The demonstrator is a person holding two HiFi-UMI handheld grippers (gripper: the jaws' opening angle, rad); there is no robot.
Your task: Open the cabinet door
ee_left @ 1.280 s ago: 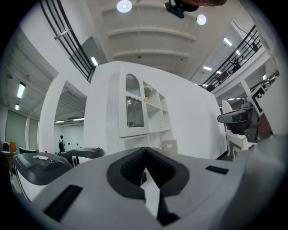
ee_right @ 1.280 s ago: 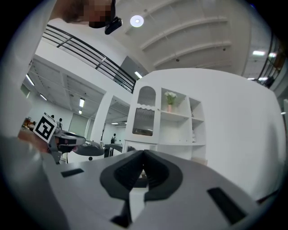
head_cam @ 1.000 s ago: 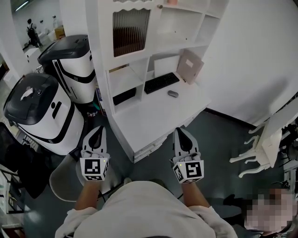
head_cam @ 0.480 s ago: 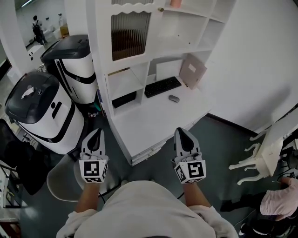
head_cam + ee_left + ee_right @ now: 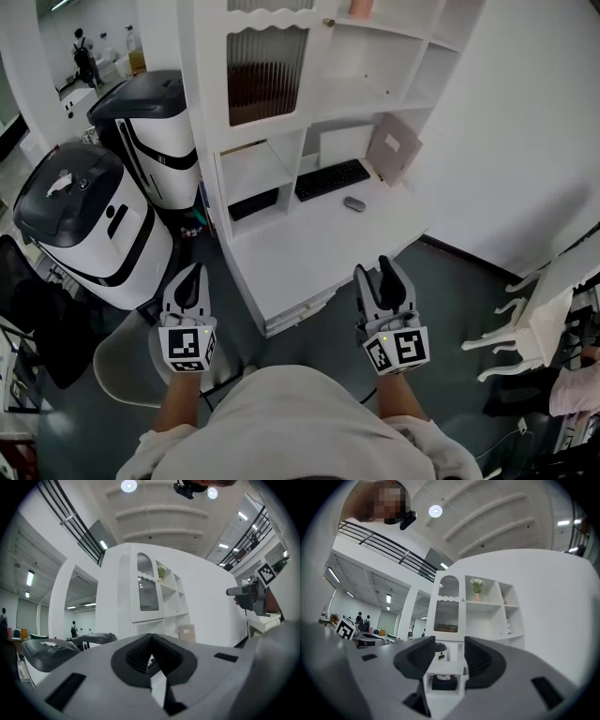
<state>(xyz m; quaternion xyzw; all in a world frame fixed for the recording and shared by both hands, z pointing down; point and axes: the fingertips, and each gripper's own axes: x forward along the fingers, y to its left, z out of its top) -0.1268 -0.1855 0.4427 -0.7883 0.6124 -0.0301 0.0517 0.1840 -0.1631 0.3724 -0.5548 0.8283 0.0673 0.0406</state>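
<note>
Task barely begun, imo. My left tool is low by my body, jaws together, nothing in them. My right tool is beside it, jaws apart w/ nothing between. They've just been opening, prob getting ready for a grasp. Both hang over the dark floor, short of the worktop and well apart from the cabinet door. That door, the ribbed-glass one in the upper left of the white unit, looks shut, flush w/ its frame. Its small knob on the right side is untouched. So everything's left: reach up, take the knob, swing the door out.

Worktop is white and mostly bare near me. Further back there's a black keyboard w/ a mouse just beside it, and a brownish panel leaning at the back. Left of the unit stand two white machines w/ black tops. To the right is a white chair. Far back left, a person in an open hall.
</note>
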